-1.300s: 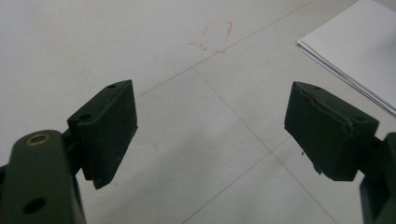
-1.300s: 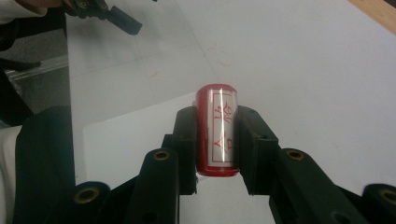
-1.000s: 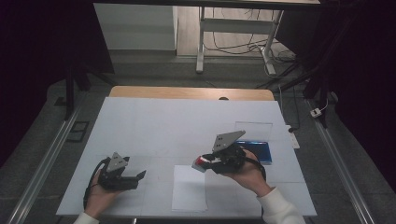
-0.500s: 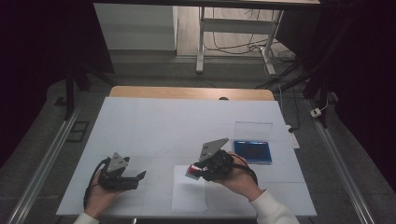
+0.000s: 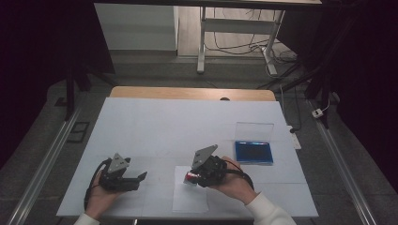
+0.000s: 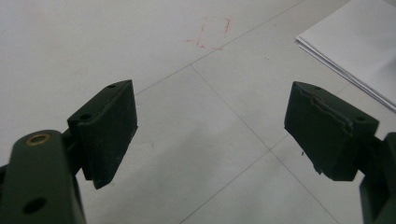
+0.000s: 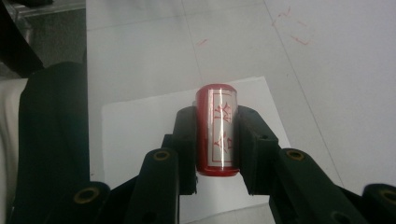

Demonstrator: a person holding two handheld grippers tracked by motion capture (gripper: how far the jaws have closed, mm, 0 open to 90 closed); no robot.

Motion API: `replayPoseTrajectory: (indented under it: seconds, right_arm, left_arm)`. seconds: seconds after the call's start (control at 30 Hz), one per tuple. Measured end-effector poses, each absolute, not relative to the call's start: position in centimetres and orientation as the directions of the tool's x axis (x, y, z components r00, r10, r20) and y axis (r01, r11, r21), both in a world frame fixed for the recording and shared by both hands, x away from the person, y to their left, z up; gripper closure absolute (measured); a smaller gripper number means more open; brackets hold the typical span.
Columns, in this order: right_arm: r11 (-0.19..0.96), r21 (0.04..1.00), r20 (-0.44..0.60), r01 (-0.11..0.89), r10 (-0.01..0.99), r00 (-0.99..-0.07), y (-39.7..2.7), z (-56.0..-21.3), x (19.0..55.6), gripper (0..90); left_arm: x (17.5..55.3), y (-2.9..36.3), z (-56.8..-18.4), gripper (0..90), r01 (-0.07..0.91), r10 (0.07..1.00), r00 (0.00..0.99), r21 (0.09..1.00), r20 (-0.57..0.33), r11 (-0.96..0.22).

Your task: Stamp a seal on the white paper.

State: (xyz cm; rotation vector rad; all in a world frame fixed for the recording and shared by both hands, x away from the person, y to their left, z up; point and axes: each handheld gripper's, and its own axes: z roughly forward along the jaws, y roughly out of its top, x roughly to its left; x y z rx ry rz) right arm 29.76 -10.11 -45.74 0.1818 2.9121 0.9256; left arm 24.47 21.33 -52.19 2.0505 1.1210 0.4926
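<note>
The right gripper (image 5: 191, 177), held in the person's right hand (image 5: 234, 183) near the table's front edge, has its two black jaws closed on a small red cylindrical stamp (image 7: 217, 130), whose pale label bears red characters. In the right gripper view the pads press on both sides of the stamp, which is above a white sheet of paper (image 7: 140, 126). In the high view the stamp (image 5: 189, 176) sits over the far part of that sheet (image 5: 189, 202); whether it touches the paper cannot be told. The left gripper (image 5: 141, 176), in the left hand (image 5: 101, 197) at the near left, rests low over the white table (image 5: 155, 126) with its jaws wide apart and nothing between them. A blue ink pad (image 5: 254, 152) with its clear lid raised lies to the right, apart from both grippers.
</note>
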Motion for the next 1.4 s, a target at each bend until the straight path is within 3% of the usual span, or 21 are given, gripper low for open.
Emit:
replayPoseTrajectory:
  seconds: [1.4]
  right_arm:
    - [0.865,0.498,-0.081,0.069,0.126,-0.989,-8.8,-48.2,29.7,70.0]
  left_arm:
    - [24.5,21.3,-52.2,17.2,0.556,0.835,0.55,0.754,-0.019,-0.35]
